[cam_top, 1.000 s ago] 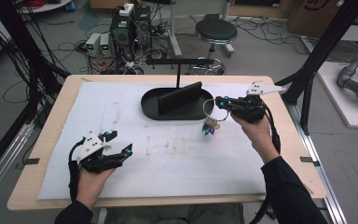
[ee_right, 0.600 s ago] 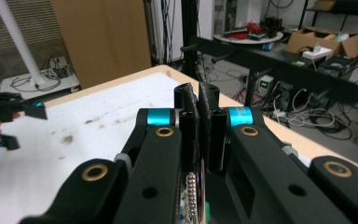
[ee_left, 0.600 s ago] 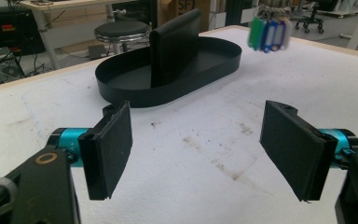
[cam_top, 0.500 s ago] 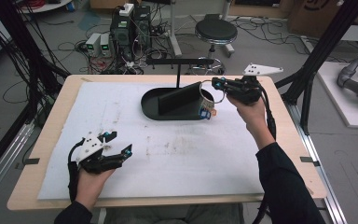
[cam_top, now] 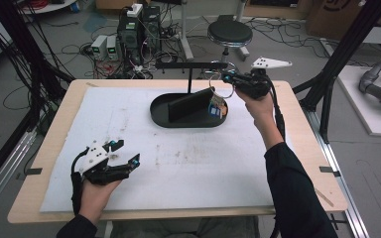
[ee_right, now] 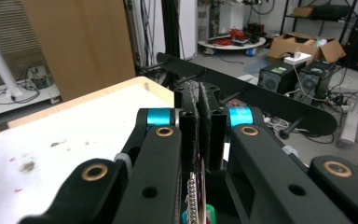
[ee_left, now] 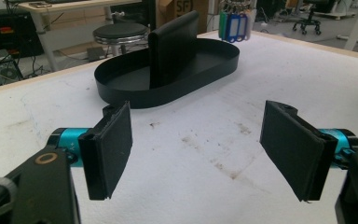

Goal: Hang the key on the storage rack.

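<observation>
My right gripper (cam_top: 229, 79) is raised over the right end of a black oval tray (cam_top: 161, 118) and is shut on a metal key ring (cam_top: 224, 90). Coloured key tags (cam_top: 217, 107) dangle from the ring above the tray. In the right gripper view the shut jaws (ee_right: 200, 100) pinch the ring's chain (ee_right: 192, 196), with a black hanger bar (ee_right: 261, 100) and its pegs just beyond. The bar (cam_top: 188, 65) stands on a post behind the tray. My left gripper (cam_top: 124, 153) rests open on the white mat (cam_top: 178, 163), empty (ee_left: 196, 149), facing the tray (ee_left: 121, 88) and tags (ee_left: 235, 22).
An upright black slab (cam_top: 188, 104) stands inside the tray. The mat covers a wooden table (cam_top: 302, 129). Behind the table are a stool (cam_top: 229, 33), computer boxes (cam_top: 139, 25) and floor cables. Black frame posts (cam_top: 337, 64) rise at the right.
My right gripper has lifted the key ring and tags from beside the tray's right end up and back toward the hanger bar. The left gripper has stayed put.
</observation>
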Demonstrator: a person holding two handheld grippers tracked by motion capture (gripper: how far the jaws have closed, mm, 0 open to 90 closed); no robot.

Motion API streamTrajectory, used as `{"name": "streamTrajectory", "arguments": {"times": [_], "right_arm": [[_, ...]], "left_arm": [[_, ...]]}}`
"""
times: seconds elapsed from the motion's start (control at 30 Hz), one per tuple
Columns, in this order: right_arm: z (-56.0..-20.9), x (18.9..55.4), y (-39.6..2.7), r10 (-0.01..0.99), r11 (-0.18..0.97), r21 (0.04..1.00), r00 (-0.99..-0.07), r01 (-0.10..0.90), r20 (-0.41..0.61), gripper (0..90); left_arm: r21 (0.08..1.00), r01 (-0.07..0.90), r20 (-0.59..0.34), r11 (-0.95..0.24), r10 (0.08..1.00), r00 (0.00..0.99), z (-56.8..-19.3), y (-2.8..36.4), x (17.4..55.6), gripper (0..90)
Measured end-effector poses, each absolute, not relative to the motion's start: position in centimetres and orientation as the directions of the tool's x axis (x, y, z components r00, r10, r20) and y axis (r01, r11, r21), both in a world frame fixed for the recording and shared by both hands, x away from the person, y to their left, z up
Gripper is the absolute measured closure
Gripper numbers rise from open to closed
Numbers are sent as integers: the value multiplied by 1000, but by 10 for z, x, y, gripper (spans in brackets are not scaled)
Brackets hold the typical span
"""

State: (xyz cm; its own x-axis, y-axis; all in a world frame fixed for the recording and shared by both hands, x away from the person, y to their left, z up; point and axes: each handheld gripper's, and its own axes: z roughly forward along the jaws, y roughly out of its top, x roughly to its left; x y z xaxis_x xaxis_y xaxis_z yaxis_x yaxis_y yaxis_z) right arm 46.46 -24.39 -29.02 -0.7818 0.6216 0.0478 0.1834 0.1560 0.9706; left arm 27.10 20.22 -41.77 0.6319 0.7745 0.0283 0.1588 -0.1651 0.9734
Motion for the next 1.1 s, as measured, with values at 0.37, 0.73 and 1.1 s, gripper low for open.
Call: {"name": "streamTrajectory", "arguments": {"times": [0.37, 0.73, 1.1], "right_arm": [[-305, 490, -248, 668, 119, 968, -739, 219, 85, 881], [-308, 508, -238, 742, 116, 964, -666, 241, 77, 881], [-318, 518, -244, 774, 96, 952, -623, 291, 112, 880]], "left_arm": [[975, 159, 23, -158, 778, 627, -418, 206, 269, 253], [975, 167, 13, -150, 780, 626, -420, 209, 268, 253], [976, 165, 11, -145, 782, 623, -420, 212, 266, 253]]}}
